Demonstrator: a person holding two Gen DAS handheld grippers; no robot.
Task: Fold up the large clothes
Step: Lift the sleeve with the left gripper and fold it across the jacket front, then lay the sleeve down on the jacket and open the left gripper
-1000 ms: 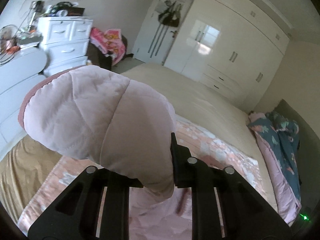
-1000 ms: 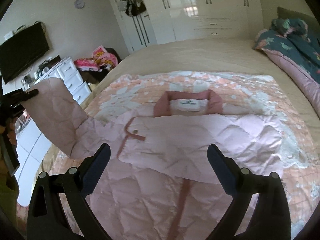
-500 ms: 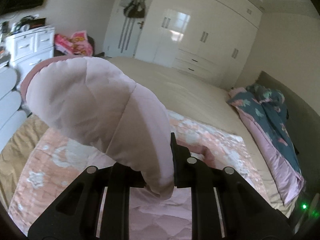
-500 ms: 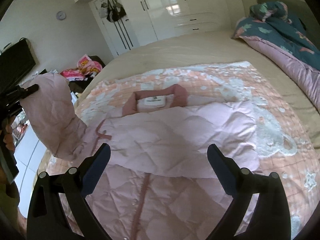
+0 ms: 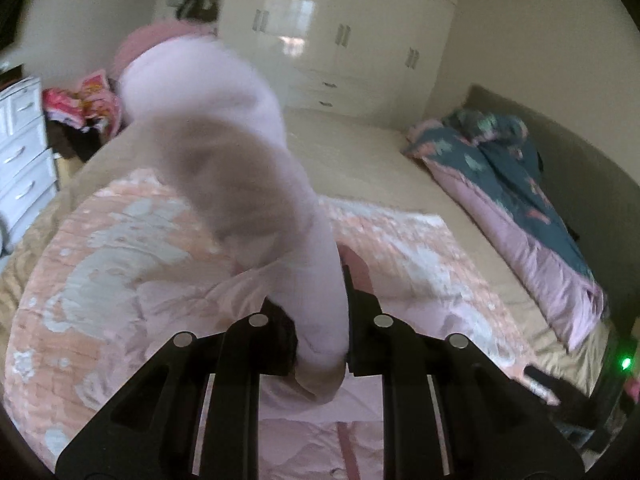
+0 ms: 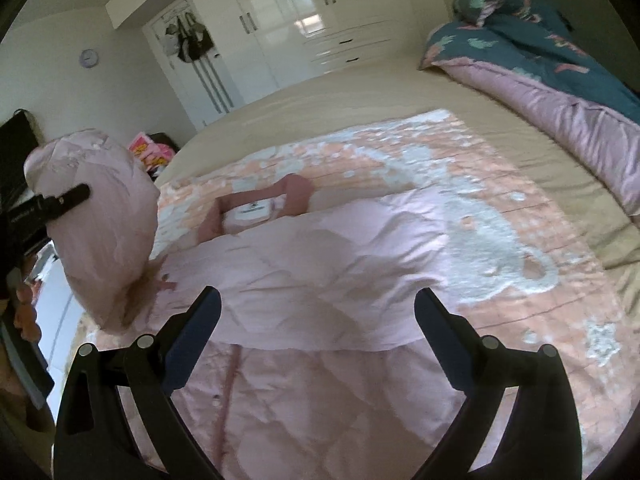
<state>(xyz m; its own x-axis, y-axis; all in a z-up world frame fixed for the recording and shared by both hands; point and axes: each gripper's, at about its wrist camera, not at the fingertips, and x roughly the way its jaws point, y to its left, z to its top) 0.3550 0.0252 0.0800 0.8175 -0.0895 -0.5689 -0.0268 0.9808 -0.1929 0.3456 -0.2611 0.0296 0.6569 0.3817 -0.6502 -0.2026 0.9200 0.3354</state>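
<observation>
A pale pink quilted jacket (image 6: 320,280) lies spread on a peach floral blanket (image 6: 500,240) on the bed, its darker pink collar (image 6: 296,192) toward the far side and one sleeve folded across the chest. My left gripper (image 5: 320,320) is shut on the other sleeve (image 5: 224,152), which stands up lifted and blurred in front of the camera. The right wrist view shows that raised sleeve (image 6: 104,232) at the left with the left gripper (image 6: 60,200) clamped on it. My right gripper (image 6: 316,312) hovers open over the jacket's middle, nothing between its fingers.
A rolled teal and pink duvet (image 6: 552,60) lies along the bed's right side. White wardrobes (image 6: 300,20) line the far wall. A white chest of drawers (image 5: 24,152) and a pile of bright clothes (image 5: 80,104) stand left of the bed.
My left gripper has carried the lifted sleeve rightward over the bed toward the jacket's body. The right gripper has drifted closer over the jacket, still open.
</observation>
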